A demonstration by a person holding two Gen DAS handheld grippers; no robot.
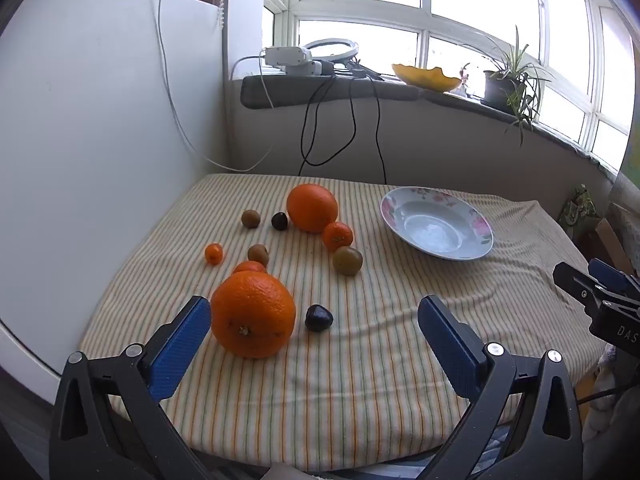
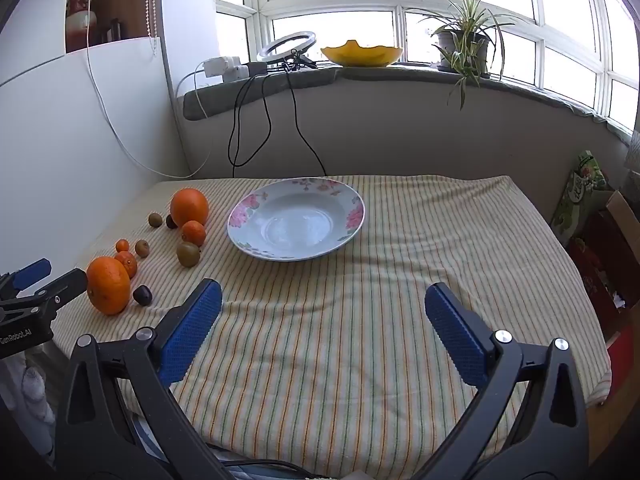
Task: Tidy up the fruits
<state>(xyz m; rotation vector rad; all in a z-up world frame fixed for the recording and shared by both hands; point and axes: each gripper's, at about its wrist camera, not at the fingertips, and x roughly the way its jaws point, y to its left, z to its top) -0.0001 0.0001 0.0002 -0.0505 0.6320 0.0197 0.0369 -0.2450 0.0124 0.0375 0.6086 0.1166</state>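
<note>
Orange-skinned large orange (image 1: pixel 253 314), lower left of frame: likely firm, weighty, round, prone to rolling; grip across its middle; left gripper (image 1: pixel 314 326) and right gripper (image 2: pixel 323 320) both spread wide, empty.

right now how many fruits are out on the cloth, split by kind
big oranges: 2, near and far
small orange citrus: 3
green-brown kiwi-like fruits: 3
dark chestnut-like pieces: 2
total: 10, all on the striped cloth; the flowered plate holds none
</note>
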